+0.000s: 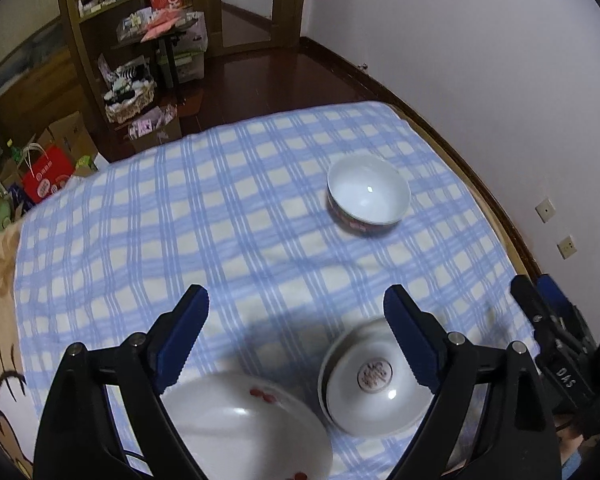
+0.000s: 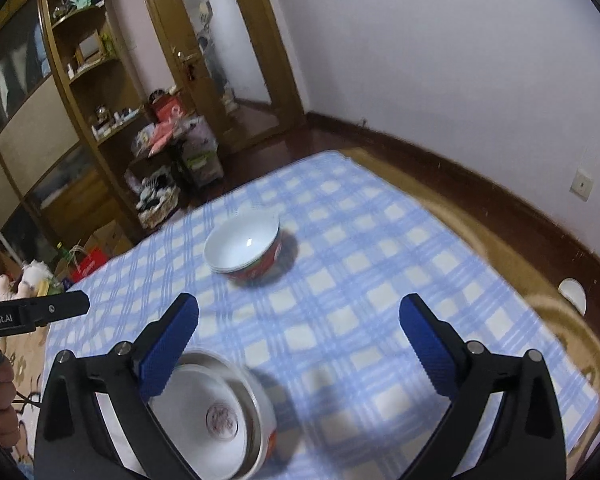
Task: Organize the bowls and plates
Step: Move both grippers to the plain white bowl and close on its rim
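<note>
White glazed ware on a blue-and-cream checked cloth (image 1: 236, 216). A single bowl (image 1: 368, 194), white inside with a dark red patterned outer wall, stands upright and mouth-up toward the far right of the cloth in the left wrist view; in the right wrist view the same bowl (image 2: 244, 246) lies ahead of the claw and left of centre. Nearer the cameras, a stack of bowls (image 1: 374, 384) sits mouth-up, a round red emblem visible in the bottom of the innermost one; how many bowls are nested cannot be told. Just left of the stack, close to it, lies a white plate (image 1: 244, 428) with small red marks, flat on the cloth. The bowls are round and show no long axis.

The cloth covers a bench whose curved wooden rim (image 1: 476, 184) shows along the right side. Beyond it are dark wood flooring, a pale wall (image 1: 460, 40) with two sockets, wooden shelving (image 1: 96, 20) crowded with small items, and a red bag (image 1: 46, 178) on the floor.

The left claw (image 1: 296, 336) hangs above plate and stack, released, its jaws spread wide and holding nothing. The right claw (image 2: 300, 340) is likewise released and empty, hanging over the stack (image 2: 220, 416), which shows beneath its left jaw.
</note>
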